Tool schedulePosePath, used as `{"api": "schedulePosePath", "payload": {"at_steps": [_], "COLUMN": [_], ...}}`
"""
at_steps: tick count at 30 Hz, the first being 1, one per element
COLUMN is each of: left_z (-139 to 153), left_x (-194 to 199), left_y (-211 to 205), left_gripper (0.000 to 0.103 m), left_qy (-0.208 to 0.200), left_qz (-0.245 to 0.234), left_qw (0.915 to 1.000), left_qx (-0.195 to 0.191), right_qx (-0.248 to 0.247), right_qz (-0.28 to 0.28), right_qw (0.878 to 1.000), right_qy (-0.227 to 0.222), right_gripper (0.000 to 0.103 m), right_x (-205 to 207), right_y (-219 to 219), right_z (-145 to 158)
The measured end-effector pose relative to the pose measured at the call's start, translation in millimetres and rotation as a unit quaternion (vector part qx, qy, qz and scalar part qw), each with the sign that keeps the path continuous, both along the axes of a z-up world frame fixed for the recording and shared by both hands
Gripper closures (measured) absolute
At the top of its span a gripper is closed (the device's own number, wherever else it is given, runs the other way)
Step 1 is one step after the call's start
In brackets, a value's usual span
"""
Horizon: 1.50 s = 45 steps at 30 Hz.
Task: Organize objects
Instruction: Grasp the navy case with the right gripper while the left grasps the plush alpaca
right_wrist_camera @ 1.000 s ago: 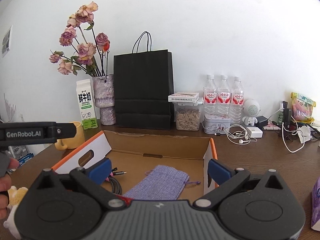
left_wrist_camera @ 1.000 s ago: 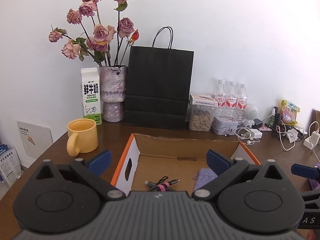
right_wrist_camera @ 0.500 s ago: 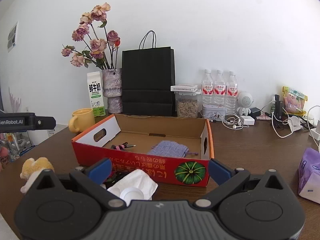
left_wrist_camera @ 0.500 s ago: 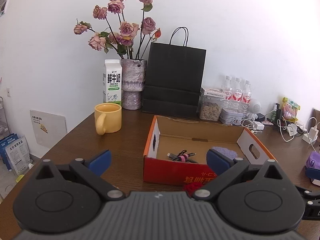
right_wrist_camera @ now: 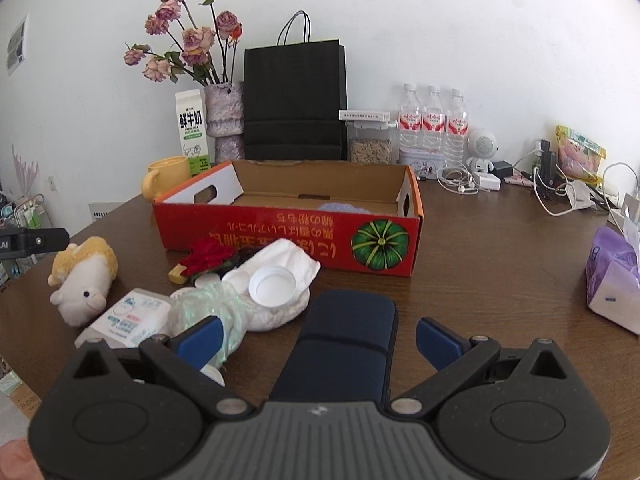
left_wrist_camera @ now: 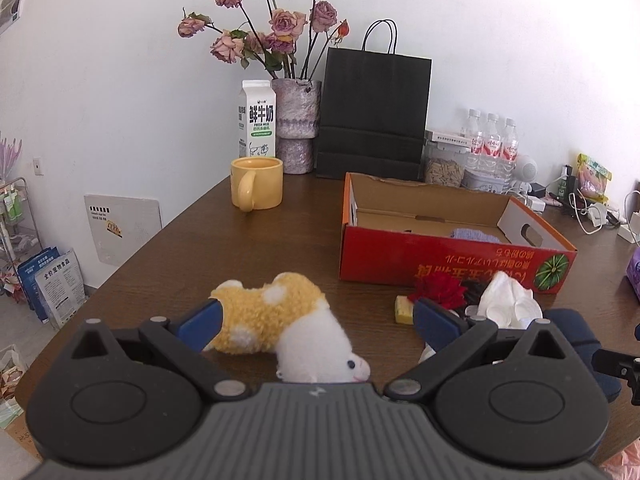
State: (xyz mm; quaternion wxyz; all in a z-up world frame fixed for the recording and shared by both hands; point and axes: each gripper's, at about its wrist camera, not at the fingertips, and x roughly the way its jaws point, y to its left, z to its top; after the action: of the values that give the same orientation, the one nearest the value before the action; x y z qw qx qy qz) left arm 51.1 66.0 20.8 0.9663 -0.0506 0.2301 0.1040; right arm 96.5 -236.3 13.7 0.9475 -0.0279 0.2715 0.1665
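Note:
A red cardboard box (left_wrist_camera: 452,256) (right_wrist_camera: 288,236) stands open on the brown table, with a purple pouch (left_wrist_camera: 474,234) inside. In front of it lies a yellow and white plush toy (left_wrist_camera: 288,324) (right_wrist_camera: 82,276), between the fingers of my open left gripper (left_wrist_camera: 316,324). A navy case (right_wrist_camera: 344,340) lies between the fingers of my open right gripper (right_wrist_camera: 320,340). Beside it sits a pile: a red flower (right_wrist_camera: 206,256), a white cloth with lids (right_wrist_camera: 276,280), a green mesh bundle (right_wrist_camera: 216,312) and a tissue pack (right_wrist_camera: 128,318).
Behind the box stand a yellow mug (left_wrist_camera: 256,188), a milk carton (left_wrist_camera: 258,120), a vase of dried roses (left_wrist_camera: 296,120), a black paper bag (left_wrist_camera: 374,112), water bottles (right_wrist_camera: 432,124) and cables (right_wrist_camera: 560,196). A purple tissue packet (right_wrist_camera: 612,280) lies at the right.
Both grippers have pulled back from over the box toward the table's near edge and lowered. The plush toy, navy case and pile in front of the box have come into view.

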Motion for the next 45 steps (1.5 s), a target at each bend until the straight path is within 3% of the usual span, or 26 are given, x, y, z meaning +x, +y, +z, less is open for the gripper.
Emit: {"api": "schedulePosePath", "payload": {"at_steps": [9,24,35,38,45], "left_z": [-22.1,-31.7,-29.3,-30.7,-39.0], "left_x": [-15.2,-4.7,34.6,54.6,85.4], "left_y": [15.7,18.9,17.9,14.5,19.3], "left_gripper": [0.000,0.000,0.000,0.000,0.000], "left_qy": [0.037,0.061,0.075,0.092,0.114], "left_qz": [0.011,0.021,0.043,0.060,0.116], "left_qw": [0.9991,0.9973,0.9940,0.9923,0.9835], "left_qx": [-0.020,-0.034,-0.066,-0.057,-0.078], "right_qx": [-0.021,-0.026,-0.029,-0.029,-0.025], "right_qz": [-0.013,-0.038,-0.043,-0.043,-0.046], "right_qw": [0.999,0.995,0.994,0.994,0.994], "right_qy": [0.041,0.086,0.098,0.096,0.095], "right_gripper": [0.000,0.000,0.000,0.000,0.000], "right_x": [-8.0,36.9,47.6,47.5,47.6], "right_y": [0.7,4.4,12.6,12.8,9.5], "right_z": [-21.4,-25.7,-35.0,-34.8,-35.0]}}
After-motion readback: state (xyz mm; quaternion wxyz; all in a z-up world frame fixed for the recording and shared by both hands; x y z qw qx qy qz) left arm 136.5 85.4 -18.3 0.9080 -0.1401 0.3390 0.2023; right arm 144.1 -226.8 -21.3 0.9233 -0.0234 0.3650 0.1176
